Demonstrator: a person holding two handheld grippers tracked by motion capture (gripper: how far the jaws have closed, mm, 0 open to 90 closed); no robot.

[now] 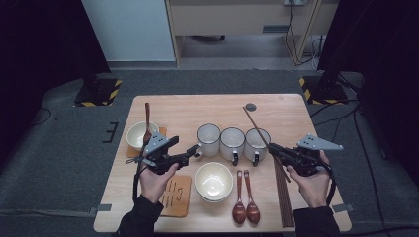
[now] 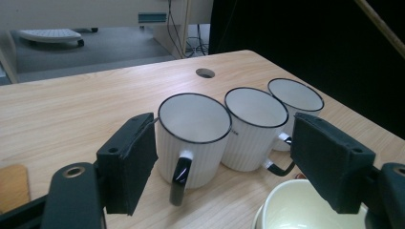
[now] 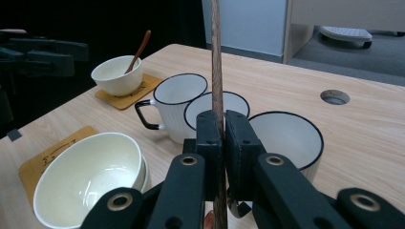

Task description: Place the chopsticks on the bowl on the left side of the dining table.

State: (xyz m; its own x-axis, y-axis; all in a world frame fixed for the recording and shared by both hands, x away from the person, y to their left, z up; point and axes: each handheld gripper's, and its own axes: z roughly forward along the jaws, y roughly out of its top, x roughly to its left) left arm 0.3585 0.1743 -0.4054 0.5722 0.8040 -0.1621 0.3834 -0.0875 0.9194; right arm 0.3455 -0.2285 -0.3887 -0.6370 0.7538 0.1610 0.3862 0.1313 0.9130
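On the wooden table (image 1: pixel 276 106) stood three white mugs in a row, and the left gripper (image 1: pixel 195 149) hung just beside the nearest one, the left mug (image 2: pixel 193 136). Its jaws were spread wide, with nothing between them. From the left gripper view, that mug sat right in front of the gap, its black handle (image 2: pixel 179 180) turned toward the camera.

Over on the other side, the right gripper (image 1: pixel 272 148) was pressed together on a long wooden chopstick (image 3: pixel 217 71). The stick was held up in the air, sloping over the right mug (image 1: pixel 256 143). More chopsticks (image 1: pixel 282 195) lay flat on the table near that hand.

It looked like the job was to get the stick into a mug. To do that well, the right hand should keep its pinch tight so the stick does not slip or spin. The low end should go over the middle of the mug's mouth, not the rim, and come down slowly. The left gripper could close gently on the mug's wall to keep it from tipping. The stacked bowls (image 1: pixel 213 181) sat close by, so both hands should stay clear of them.
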